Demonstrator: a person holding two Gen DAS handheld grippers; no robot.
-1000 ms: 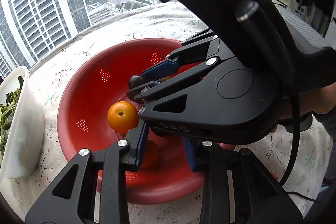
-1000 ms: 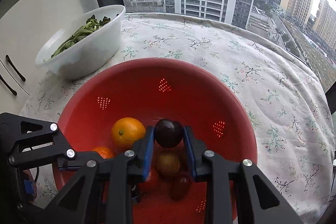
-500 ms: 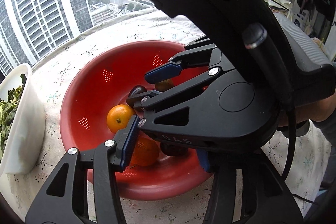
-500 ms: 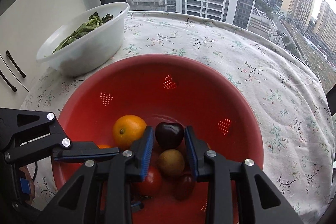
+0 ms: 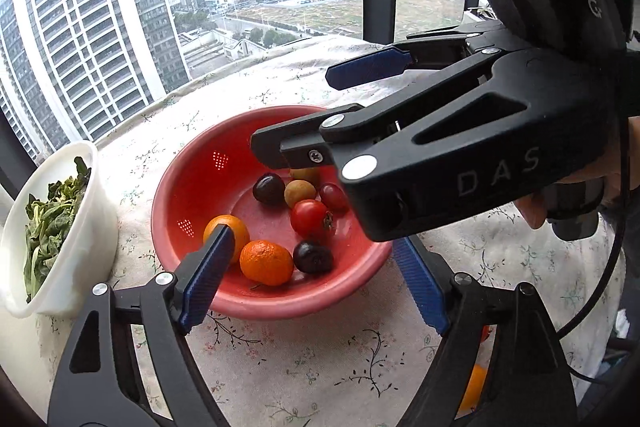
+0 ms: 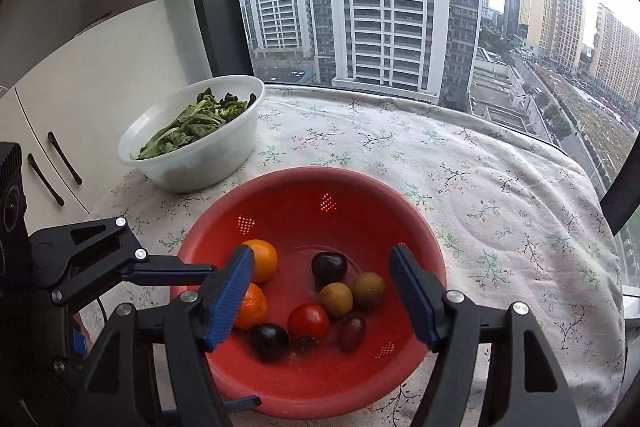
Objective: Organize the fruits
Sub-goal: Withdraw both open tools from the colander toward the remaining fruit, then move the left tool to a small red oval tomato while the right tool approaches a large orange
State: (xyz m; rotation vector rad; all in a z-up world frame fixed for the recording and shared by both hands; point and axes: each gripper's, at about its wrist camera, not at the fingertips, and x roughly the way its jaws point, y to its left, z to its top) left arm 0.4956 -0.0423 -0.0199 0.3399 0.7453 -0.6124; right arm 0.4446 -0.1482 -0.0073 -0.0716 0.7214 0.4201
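Observation:
A red colander bowl (image 6: pixel 288 191) (image 5: pixel 188 183) sits on the flowered tablecloth. It holds two oranges (image 6: pixel 266 259) (image 5: pixel 266 263), a red tomato (image 6: pixel 308 321) (image 5: pixel 312 219), dark plums (image 6: pixel 329 267) (image 5: pixel 269 188), two brownish-green fruits (image 6: pixel 336 299) and a red grape (image 6: pixel 353 333). My right gripper (image 6: pixel 322 303) is open and empty, raised above the bowl. My left gripper (image 5: pixel 316 275) is open and empty, above the bowl's near rim. The right gripper's body (image 5: pixel 460 147) fills the right of the left wrist view and hides part of the bowl.
A white bowl of leafy greens (image 6: pixel 192 135) (image 5: pixel 52 227) stands to the left of the red bowl. A white cabinet (image 6: pixel 60 115) lies beyond the table's left edge. Windows run along the far edge. An orange object (image 5: pixel 474 387) shows under my left gripper's right finger.
The right gripper let go of the dark plum, which now lies in the bowl, then opened wide and rose. The left gripper also opened wider and pulled up and back.

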